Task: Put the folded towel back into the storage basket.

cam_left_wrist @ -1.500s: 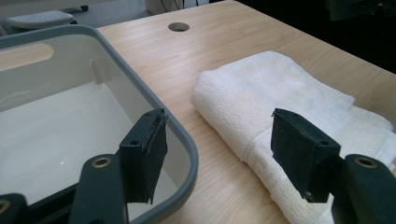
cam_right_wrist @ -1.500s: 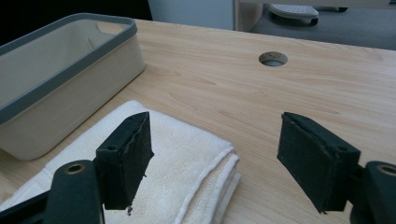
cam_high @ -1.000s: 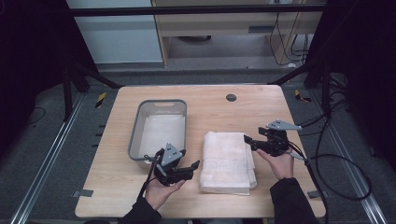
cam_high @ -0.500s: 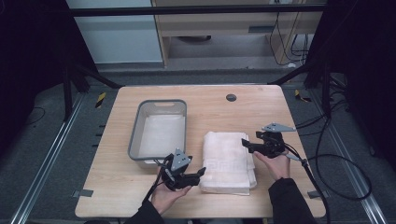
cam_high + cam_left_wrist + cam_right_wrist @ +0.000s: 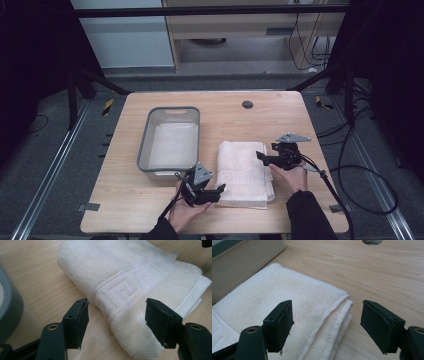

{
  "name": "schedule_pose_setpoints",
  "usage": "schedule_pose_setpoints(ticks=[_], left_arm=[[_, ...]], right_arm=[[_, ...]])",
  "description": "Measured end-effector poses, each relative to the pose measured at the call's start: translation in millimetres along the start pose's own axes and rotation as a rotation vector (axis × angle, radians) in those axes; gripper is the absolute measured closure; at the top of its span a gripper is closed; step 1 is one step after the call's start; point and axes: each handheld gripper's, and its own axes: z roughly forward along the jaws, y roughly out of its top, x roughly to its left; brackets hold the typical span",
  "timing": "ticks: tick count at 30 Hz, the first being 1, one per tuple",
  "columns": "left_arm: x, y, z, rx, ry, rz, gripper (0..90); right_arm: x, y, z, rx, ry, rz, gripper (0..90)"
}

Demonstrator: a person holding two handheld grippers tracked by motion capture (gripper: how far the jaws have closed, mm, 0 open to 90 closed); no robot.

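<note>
Grey tub (image 5: 170, 142) on wooden table (image 5: 280, 112), round hole (image 5: 247, 104) near far edge

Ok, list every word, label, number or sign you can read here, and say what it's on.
None: nothing in these views carries readable text.
The folded white towel has only a woven geometric key-pattern band, no letters.
The grey bin and the wooden table carry no label or marking.

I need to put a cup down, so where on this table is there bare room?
Bare wood lies behind the towel up to the round hole, and left of the grey bin. It is crowded along the near edge, where the left gripper and right gripper flank the towel.
</note>
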Motion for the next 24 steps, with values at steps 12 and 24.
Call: schedule_pose_setpoints(ticks=[12, 24], left_arm=[[0.1, -6.0, 18.8, 0.042, -0.012, -0.034, 30.4], [-1.2, -10.4, 28.2, 0.081, -0.014, -0.046, 30.8]], right_arm=[[3.1, -7.8, 16.8, 0.056, 0.007, -0.004, 26.6], [4.0, -15.5, 28.5, 0.102, 0.009, 0.028, 27.6]])
